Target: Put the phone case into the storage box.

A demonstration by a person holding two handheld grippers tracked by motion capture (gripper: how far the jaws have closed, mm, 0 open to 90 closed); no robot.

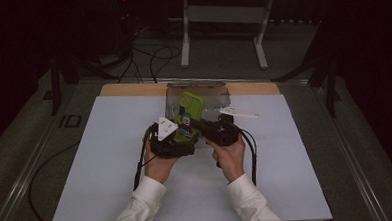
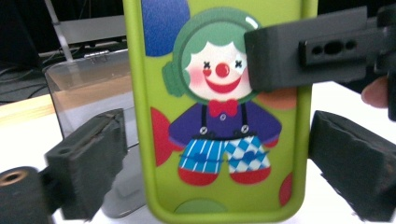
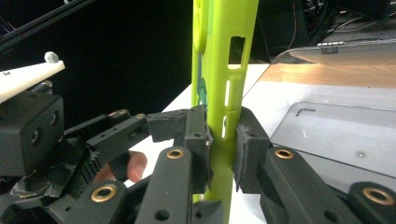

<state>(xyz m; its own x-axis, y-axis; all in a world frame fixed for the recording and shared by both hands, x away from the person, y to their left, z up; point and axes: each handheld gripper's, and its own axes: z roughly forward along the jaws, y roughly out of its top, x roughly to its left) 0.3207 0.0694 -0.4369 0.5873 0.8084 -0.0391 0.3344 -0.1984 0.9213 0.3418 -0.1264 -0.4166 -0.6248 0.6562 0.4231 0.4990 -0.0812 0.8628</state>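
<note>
Above table, phone case [image 2: 219,116] upright, right gripper [image 3: 223,140] clamped

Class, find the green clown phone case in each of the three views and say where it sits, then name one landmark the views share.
High view: the phone case stands at centre, above both hands.
Left gripper view: clown side facing the camera, middle, between open jaws.
Right gripper view: edge-on, upright at centre, clamped by the right gripper.
Shared landmark: the clear plastic box behind the case.
</note>
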